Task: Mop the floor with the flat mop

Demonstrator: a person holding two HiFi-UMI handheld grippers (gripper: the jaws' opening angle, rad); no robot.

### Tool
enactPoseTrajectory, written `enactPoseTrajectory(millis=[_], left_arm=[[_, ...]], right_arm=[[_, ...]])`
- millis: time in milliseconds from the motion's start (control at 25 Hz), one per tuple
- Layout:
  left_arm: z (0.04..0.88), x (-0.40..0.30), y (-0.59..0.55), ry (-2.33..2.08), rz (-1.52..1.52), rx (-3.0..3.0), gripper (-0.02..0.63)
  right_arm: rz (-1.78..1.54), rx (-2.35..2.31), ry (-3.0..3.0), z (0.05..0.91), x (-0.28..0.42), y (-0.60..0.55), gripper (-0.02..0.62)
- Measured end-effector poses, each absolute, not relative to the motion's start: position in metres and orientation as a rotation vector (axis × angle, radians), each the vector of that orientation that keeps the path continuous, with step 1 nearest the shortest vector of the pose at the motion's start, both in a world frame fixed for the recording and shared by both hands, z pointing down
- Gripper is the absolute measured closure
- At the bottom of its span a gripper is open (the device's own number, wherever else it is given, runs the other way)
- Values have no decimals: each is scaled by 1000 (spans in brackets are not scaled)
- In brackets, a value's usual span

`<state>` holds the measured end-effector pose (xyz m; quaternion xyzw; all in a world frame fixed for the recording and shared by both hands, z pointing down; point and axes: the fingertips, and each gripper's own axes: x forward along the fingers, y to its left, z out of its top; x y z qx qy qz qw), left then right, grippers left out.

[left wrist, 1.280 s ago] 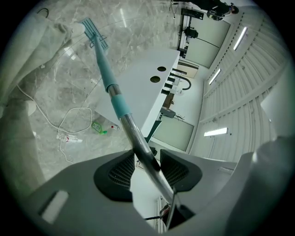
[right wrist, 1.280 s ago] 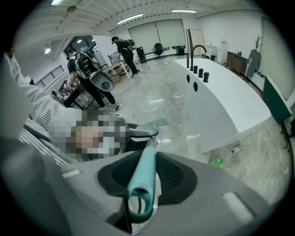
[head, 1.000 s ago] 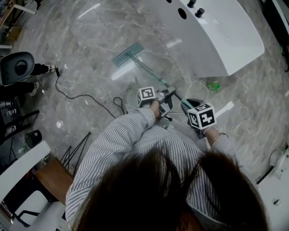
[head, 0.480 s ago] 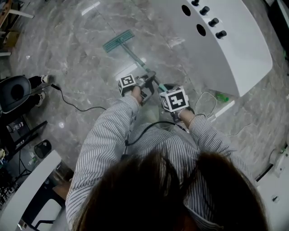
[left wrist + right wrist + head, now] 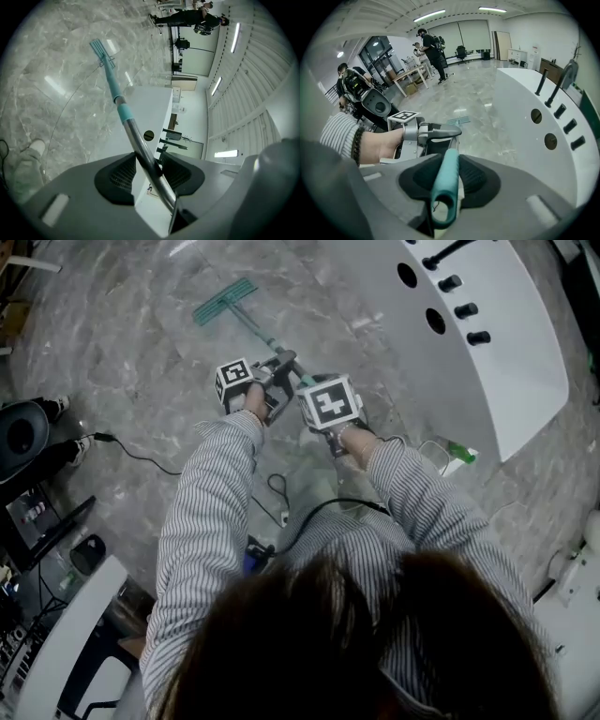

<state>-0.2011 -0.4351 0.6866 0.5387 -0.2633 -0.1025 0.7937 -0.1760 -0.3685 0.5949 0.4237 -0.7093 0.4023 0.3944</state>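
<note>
Marble floor (image 5: pixel 122 381) left of the white counter (image 5: pixel 506 352) now carries the mop head (image 5: pixel 225 300) farther out than before. The left gripper (image 5: pixel 149 164) clamps the pole (image 5: pixel 117 101), the right gripper (image 5: pixel 447 173) the teal handle end (image 5: pixel 445 187); a push stroke, likely continuing.

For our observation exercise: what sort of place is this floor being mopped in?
Probably a large open office or showroom: polished stone-look floor, a long curved white counter, and work tables under ceiling strip lights.
</note>
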Motion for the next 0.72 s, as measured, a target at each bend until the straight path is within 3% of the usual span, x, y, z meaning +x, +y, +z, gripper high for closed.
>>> enactPoseTrajectory(millis=[720], left_arm=[[693,-212,-478,-616,-149,1168,442]], right_arm=[[1047,1044,-1781,602,-186,-409,482]])
